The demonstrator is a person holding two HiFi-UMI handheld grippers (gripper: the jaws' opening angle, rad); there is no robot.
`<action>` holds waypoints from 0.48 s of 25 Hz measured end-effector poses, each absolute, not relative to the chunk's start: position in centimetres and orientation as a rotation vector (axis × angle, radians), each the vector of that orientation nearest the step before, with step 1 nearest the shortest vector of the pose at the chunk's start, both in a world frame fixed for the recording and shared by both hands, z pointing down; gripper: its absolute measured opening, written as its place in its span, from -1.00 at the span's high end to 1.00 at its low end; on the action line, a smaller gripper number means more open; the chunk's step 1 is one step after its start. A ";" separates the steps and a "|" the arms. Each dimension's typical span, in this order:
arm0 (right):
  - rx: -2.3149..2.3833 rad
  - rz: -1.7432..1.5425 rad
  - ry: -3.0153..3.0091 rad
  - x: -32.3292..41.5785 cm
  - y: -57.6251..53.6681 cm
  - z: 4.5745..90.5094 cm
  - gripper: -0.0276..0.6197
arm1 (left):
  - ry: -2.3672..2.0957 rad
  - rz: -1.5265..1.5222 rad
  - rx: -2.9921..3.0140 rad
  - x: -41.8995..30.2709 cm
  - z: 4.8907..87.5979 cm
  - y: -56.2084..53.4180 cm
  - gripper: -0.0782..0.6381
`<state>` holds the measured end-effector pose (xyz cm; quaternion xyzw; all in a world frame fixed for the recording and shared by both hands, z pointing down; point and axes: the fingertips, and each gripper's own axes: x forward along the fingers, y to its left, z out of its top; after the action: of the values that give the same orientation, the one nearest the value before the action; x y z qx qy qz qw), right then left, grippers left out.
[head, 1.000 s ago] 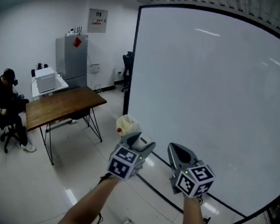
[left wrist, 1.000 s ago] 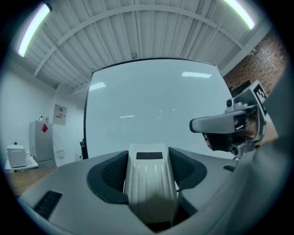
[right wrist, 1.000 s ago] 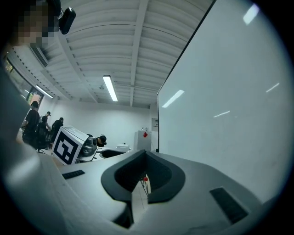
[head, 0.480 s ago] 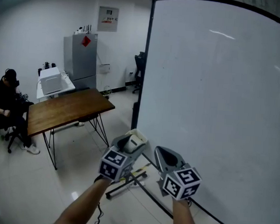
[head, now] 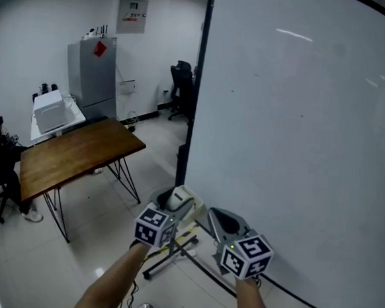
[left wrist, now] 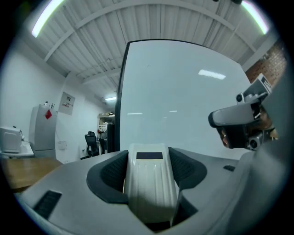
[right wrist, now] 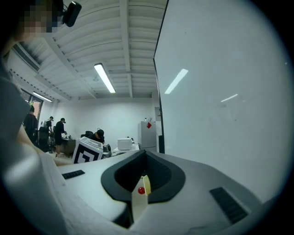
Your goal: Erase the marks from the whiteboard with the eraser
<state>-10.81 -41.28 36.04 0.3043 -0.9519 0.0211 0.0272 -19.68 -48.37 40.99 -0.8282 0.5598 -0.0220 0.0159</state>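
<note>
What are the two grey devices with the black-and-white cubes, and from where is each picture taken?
No robot here: a person holds a grey tool in each hand. The head view looks down from the person's head; the other two views come from cameras riding on the tools. The left tool is shut on a cream plastic eraser. The right tool has its jaws together. Ahead stands a large white whiteboard, almost clean; at the left, a brown wooden table.
</note>
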 end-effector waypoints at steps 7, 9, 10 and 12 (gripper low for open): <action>1.200 0.126 -2.831 -11.4 -44.2 37.0 0.92 | 1.564 0.008 -2.733 -20.5 43.0 -53.2 0.04; 1.264 0.144 -2.800 -11.4 -44.6 37.3 0.92 | 1.526 0.030 -2.767 -20.5 43.3 -54.0 0.04; 1.290 0.151 -2.784 -11.3 -44.6 37.5 0.92 | 1.509 0.041 -2.779 -20.5 43.3 -54.3 0.04; 1.331 0.162 -2.755 -11.3 -44.6 37.8 0.92 | 1.478 0.049 -2.792 -20.4 43.4 -54.6 0.04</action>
<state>-11.29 -44.61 37.82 0.4340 -0.8985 0.0527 0.0386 -20.37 -54.65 43.37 -0.8837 0.4677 0.0155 -0.0091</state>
